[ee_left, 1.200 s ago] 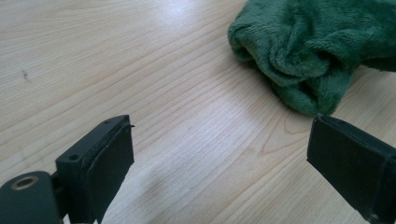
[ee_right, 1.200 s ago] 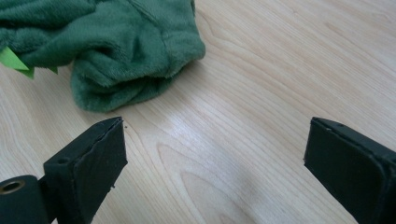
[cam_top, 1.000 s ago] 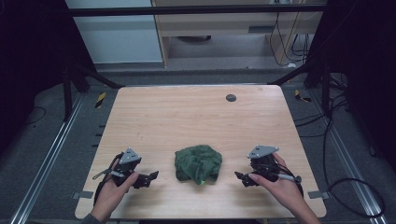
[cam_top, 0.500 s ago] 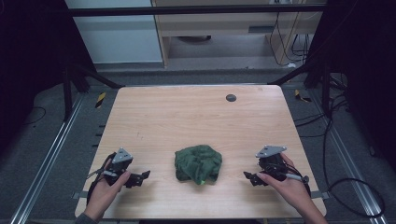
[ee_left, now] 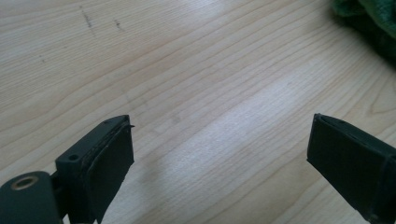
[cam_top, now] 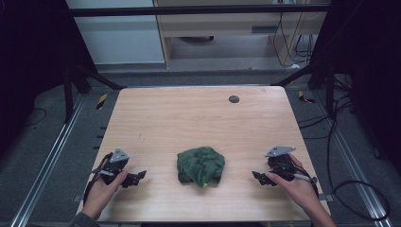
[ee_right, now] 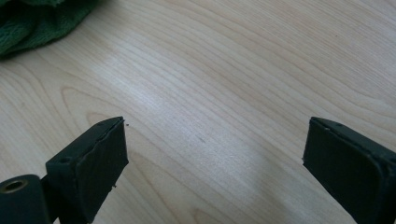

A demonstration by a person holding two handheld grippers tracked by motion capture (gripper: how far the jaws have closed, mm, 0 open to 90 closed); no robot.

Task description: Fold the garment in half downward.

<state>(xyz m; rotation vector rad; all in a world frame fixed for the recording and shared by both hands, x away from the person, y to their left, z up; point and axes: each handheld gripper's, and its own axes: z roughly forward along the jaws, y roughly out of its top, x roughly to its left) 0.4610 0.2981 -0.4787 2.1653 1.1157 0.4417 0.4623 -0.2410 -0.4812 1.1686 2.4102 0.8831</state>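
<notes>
My left claw (cam_top: pixel 137 177) and right claw (cam_top: pixel 257 178) gape wide, empty — flanking the cloth (cam_top: pixel 200 165). I should come in low, pinching opposite edges — not the bunched middle.

A crumpled green cloth (cam_top: pixel 200 166) is placed on the light wooden table (cam_top: pixel 189 118), near its near edge, between the left gripper (cam_top: pixel 137 177) and right gripper (cam_top: pixel 257 177), apart from both. A small dark round disc (cam_top: pixel 233 99) is set far behind.

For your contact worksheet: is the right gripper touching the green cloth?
Apart. The high view shows bare table between the right gripper and the green cloth.
</notes>
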